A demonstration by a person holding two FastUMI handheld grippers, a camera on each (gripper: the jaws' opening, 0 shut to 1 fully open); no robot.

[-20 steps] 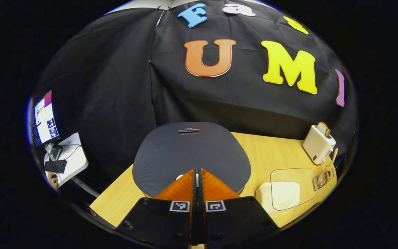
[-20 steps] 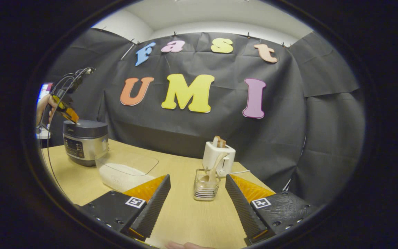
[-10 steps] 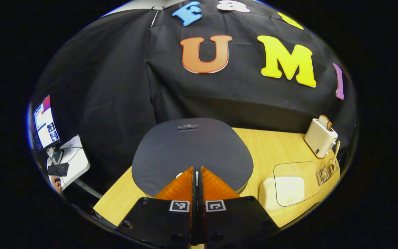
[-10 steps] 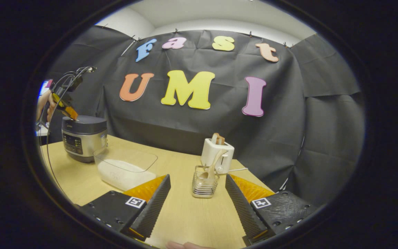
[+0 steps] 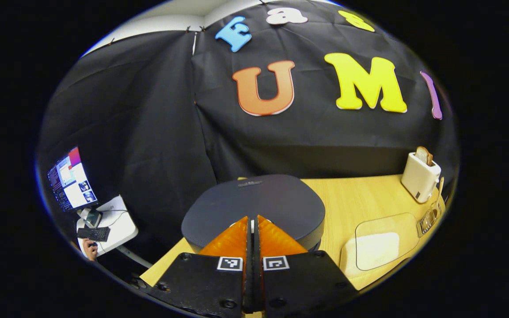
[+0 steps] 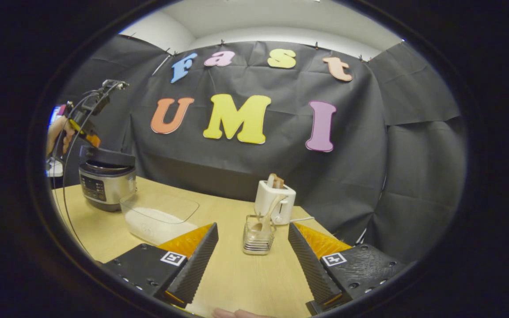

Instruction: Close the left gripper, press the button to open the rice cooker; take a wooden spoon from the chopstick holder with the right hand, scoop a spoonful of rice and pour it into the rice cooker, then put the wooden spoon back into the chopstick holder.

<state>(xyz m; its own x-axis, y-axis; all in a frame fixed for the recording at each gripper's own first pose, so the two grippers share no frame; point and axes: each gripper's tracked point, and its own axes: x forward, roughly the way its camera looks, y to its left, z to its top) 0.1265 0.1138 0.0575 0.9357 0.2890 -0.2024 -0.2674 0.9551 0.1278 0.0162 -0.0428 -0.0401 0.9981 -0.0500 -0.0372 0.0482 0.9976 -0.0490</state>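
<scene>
In the left gripper view, the left gripper [image 5: 252, 221] has its two fingers pressed together with nothing between them, their tips over the near edge of the rice cooker [image 5: 254, 207]. The cooker's dark lid tilts upward, its front raised. To the right on the wooden table [image 5: 347, 198] lies a clear rice container [image 5: 376, 243] with white rice in it. Farther right, near the table's edge, stands the chopstick holder [image 5: 429, 216], with the wooden spoon [image 5: 438, 187] rising out of it, and just behind it a white toaster [image 5: 420, 176] holding a slice of bread. At far left a monitor [image 5: 71, 179] and a keyboard [image 5: 93, 233] sit on a small white desk.

In the right gripper view, the right gripper [image 6: 252, 240] holds its fingers wide apart, empty, above the table [image 6: 237, 274]. Straight ahead between them stands the chopstick holder [image 6: 258, 240] with the wooden spoon [image 6: 270, 214] leaning in it, the toaster [image 6: 274, 203] just behind. At left sits the rice container [image 6: 159, 218], and beyond it the rice cooker [image 6: 104, 179], its lid lifted off the rim at the front. A hand [image 6: 58, 134] holds the left gripper [image 6: 91, 139] just above that lid.
</scene>
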